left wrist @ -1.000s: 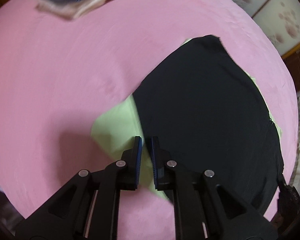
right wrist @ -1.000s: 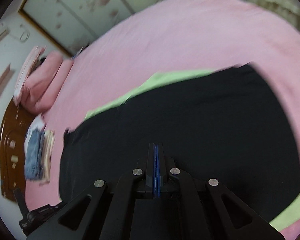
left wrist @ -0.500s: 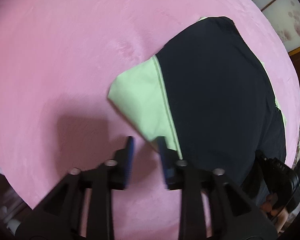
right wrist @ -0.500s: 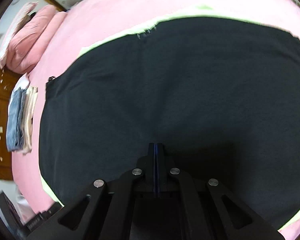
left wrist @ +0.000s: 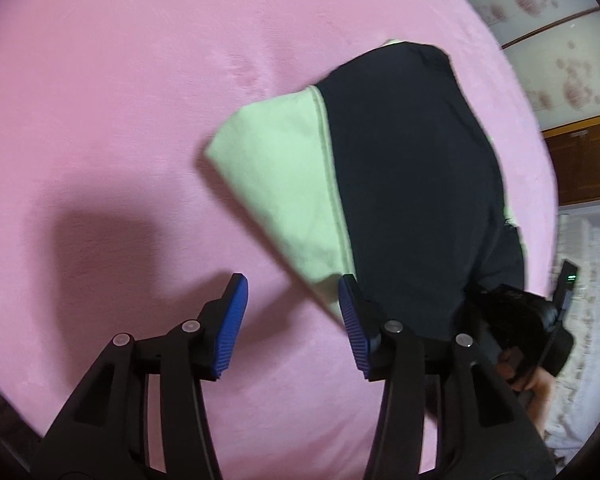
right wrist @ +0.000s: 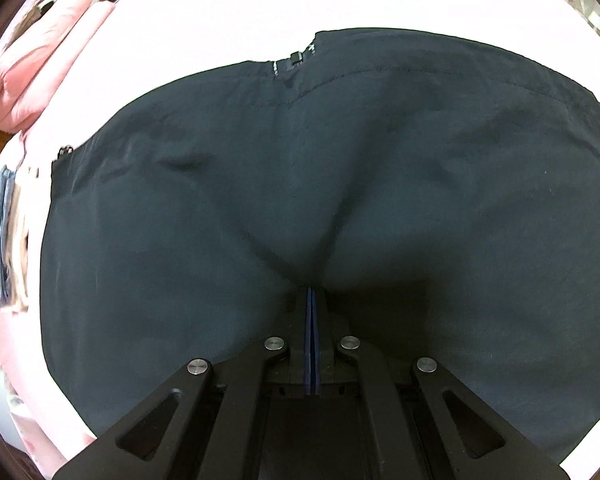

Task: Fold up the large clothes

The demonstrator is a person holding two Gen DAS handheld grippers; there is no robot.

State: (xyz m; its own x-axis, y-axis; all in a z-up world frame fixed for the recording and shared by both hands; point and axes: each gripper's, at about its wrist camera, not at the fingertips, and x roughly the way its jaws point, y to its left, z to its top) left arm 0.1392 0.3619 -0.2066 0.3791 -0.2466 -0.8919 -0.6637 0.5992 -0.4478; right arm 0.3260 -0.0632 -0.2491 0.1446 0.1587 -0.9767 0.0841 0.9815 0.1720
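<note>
— What is shown on the pink plush bedspread (left wrist: 112,80)?

— A large black garment with pale green panels (left wrist: 412,168) is seen laid flat on the bedspread. In the left wrist view, its long axis is seen running from the near right to the far centre, with a pale green triangular flap (left wrist: 284,184) jutting toward the left.

— Where is the left gripper (left wrist: 292,312) placed against it?

— The left gripper is held over bare bedspread at the flap's near corner. Its jaws are opening and nothing is held between them; the right-hand blue pad (left wrist: 352,320) is seen just at the green edge, though contact cannot be told. The garment lies to the right and farther away.

— And the right gripper (right wrist: 311,300)?

— Its jaws are fully closed with no cloth seen between them, and the tip is pointed down at the middle of the black panel, where creases fan away from it. Pressing contact is likely but not certain.

— Which hand is nearer to a free edge?

— The left is judged nearer: the green flap's corner is just beside it, while the right is surrounded by cloth, well apart from the zippered far hem (right wrist: 296,58). A stack of folded denim and cream clothes (right wrist: 4,236) is seen at the far left.
</note>
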